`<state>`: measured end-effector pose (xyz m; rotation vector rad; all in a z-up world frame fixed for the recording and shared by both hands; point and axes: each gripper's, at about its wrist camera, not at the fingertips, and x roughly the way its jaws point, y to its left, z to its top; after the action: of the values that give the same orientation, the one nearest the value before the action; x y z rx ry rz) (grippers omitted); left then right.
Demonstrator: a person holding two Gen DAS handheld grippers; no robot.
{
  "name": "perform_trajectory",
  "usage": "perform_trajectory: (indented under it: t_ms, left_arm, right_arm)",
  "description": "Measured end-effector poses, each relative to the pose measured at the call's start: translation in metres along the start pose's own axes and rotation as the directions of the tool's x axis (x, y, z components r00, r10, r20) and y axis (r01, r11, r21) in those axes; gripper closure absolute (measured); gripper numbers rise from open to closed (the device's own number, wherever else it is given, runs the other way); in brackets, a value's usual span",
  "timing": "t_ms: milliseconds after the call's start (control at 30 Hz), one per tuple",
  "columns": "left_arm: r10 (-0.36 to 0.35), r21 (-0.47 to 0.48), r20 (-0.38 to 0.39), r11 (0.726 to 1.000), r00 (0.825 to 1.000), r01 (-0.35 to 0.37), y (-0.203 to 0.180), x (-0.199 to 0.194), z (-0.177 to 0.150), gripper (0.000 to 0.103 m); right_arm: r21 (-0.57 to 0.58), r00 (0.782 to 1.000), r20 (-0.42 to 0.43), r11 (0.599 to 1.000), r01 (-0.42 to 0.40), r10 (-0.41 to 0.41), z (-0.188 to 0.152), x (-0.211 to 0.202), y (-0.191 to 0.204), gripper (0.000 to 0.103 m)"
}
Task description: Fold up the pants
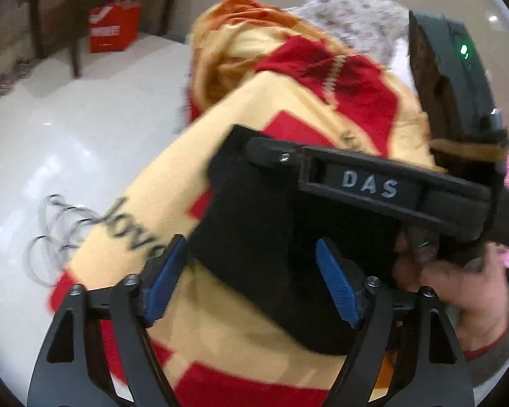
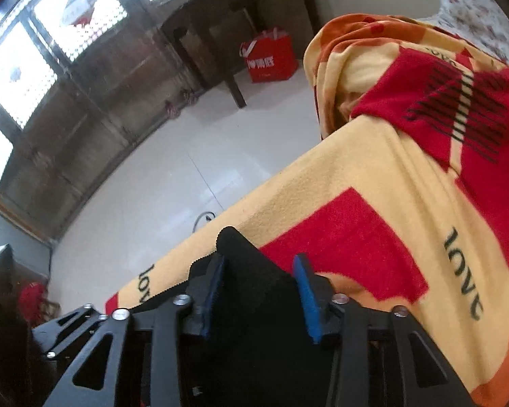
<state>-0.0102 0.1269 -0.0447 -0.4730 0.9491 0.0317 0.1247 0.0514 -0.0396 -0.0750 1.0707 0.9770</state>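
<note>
The black pants (image 1: 268,237) lie on a yellow and red blanket (image 1: 173,169) that covers the bed. In the left wrist view my left gripper (image 1: 251,281) is open, its blue pads on either side of the black cloth without pinching it. The other gripper's black body marked DAS (image 1: 370,183) and the hand that holds it are just beyond, on the right. In the right wrist view my right gripper (image 2: 259,295) has its blue pads wide apart with a fold of the black pants (image 2: 251,271) between them; a corner of cloth sticks up past the tips.
The blanket (image 2: 373,176) hangs over the bed's edge onto a pale tiled floor (image 2: 173,176). A red bag (image 2: 271,57) stands by a dark table (image 2: 227,6). A coiled cable (image 1: 54,234) lies on the floor. A floral cloth (image 1: 353,17) sits at the bed's far end.
</note>
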Motion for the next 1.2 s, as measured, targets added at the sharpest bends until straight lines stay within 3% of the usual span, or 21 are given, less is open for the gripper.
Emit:
perform_trajectory:
  t_ms: [100,167,233,333,400,467,600,733,800,900,1000,1033,1133,1200]
  left_arm:
    - [-0.030,0.012,0.008,0.999,1.000,0.030,-0.003,-0.005,0.003,0.073]
    - [-0.075,0.029,0.033,0.997,0.997,0.074,-0.010,-0.017,0.006,0.077]
    - [-0.114,0.057,0.064,0.992,0.991,0.110,-0.021,-0.030,0.010,0.080]
    - [-0.165,0.137,0.095,0.979,0.982,0.152,-0.051,-0.048,0.009,0.081]
    - [-0.203,0.200,0.097,0.963,0.974,0.181,-0.076,-0.054,0.005,0.082]
    - [-0.231,0.259,0.088,0.945,0.969,0.202,-0.100,-0.056,-0.001,0.083]
    - [-0.268,0.328,0.052,0.915,0.962,0.236,-0.143,-0.044,-0.018,0.083]
    - [-0.242,0.350,-0.019,0.907,0.970,0.233,-0.165,-0.012,-0.038,0.083]
    - [-0.216,0.371,-0.017,0.905,0.976,0.207,-0.168,-0.006,-0.042,0.083]
    - [-0.207,0.383,-0.003,0.904,0.978,0.192,-0.170,-0.010,-0.045,0.083]
    - [-0.199,0.386,0.006,0.905,0.980,0.181,-0.167,-0.010,-0.046,0.083]
    - [-0.194,0.390,0.009,0.904,0.981,0.175,-0.167,-0.010,-0.047,0.083]
    - [-0.175,0.408,0.027,0.901,0.984,0.149,-0.169,-0.010,-0.051,0.083]
    - [-0.173,0.405,0.031,0.903,0.984,0.146,-0.168,-0.012,-0.052,0.083]
  right_arm:
    - [0.052,0.998,0.043,0.997,-0.048,0.046,-0.004,-0.017,-0.004,0.077]
    - [0.083,0.994,0.089,0.994,-0.067,0.059,-0.007,-0.036,-0.006,0.077]
    - [0.108,0.989,0.142,0.992,-0.060,0.044,-0.010,-0.062,-0.007,0.077]
    - [0.156,0.979,0.197,0.988,0.014,-0.045,-0.023,-0.111,-0.011,0.077]
    - [0.228,0.963,0.243,0.972,0.061,-0.118,-0.033,-0.148,-0.021,0.077]
    - [0.285,0.946,0.293,0.957,0.053,-0.139,-0.045,-0.181,-0.031,0.077]
    - [0.407,0.921,0.334,0.912,0.051,-0.200,-0.081,-0.228,-0.054,0.054]
    - [0.524,0.920,0.356,0.850,-0.052,-0.164,-0.128,-0.234,-0.080,0.054]
    - [0.555,0.915,0.382,0.824,-0.115,-0.129,-0.148,-0.233,-0.087,0.054]
    - [0.565,0.891,0.445,0.801,-0.198,-0.094,-0.162,-0.237,-0.091,0.053]
    - [0.535,0.858,0.511,0.800,-0.270,-0.053,-0.164,-0.244,-0.083,0.043]
    - [0.535,0.860,0.507,0.804,-0.260,-0.059,-0.161,-0.243,-0.079,0.038]
    - [0.509,0.911,0.410,0.839,-0.193,-0.038,-0.145,-0.223,-0.067,0.038]
    - [0.512,0.944,0.323,0.851,-0.115,-0.067,-0.137,-0.204,-0.061,0.038]
